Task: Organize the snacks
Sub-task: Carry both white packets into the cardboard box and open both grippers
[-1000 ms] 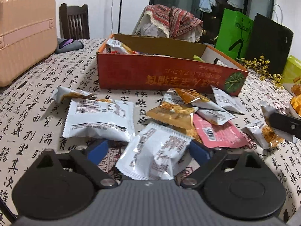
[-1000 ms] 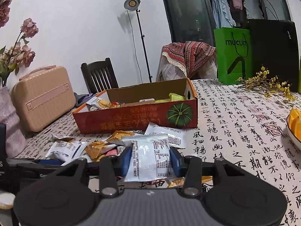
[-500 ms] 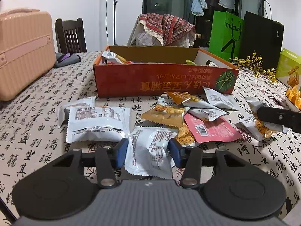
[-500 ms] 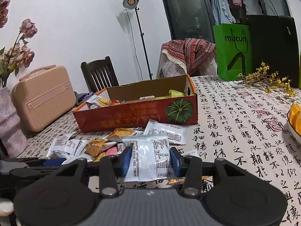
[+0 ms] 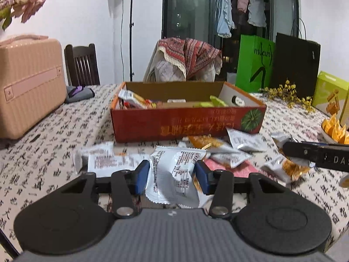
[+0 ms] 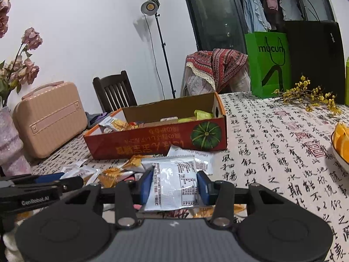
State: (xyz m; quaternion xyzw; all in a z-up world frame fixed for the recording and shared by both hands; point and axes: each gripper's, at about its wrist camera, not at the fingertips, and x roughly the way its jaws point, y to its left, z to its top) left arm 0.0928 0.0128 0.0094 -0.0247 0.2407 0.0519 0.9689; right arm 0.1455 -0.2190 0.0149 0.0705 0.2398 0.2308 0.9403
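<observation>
Left gripper (image 5: 171, 178) first: blue pads pinch a silver snack packet (image 5: 174, 174) by its two sides, packet crumpled between them and lifted clear of the tablecloth (image 5: 43, 152). Jaws have just been closing, with that packet between them. Straight ahead of the fingers sits the red cardboard box (image 5: 187, 122), open top, a few packets already inside. Between tool and box: loose pile of snacks (image 5: 218, 150), silver, orange and one pink, lying flat on the cloth. Another white packet (image 5: 109, 163) lies just left of the left pad. Right gripper's black finger pokes in from the right edge, over the pile. Frame is motion-blurred.

Right wrist view: right gripper (image 6: 174, 185) clamps a second silver packet (image 6: 174, 185) between its pads, label side up, held above the table. Red box (image 6: 157, 139) is ahead and slightly left; loose packets (image 6: 122, 168) lie left of the fingers. Left gripper body enters at the left edge. Bowl of orange slices (image 6: 340, 144) far right.
</observation>
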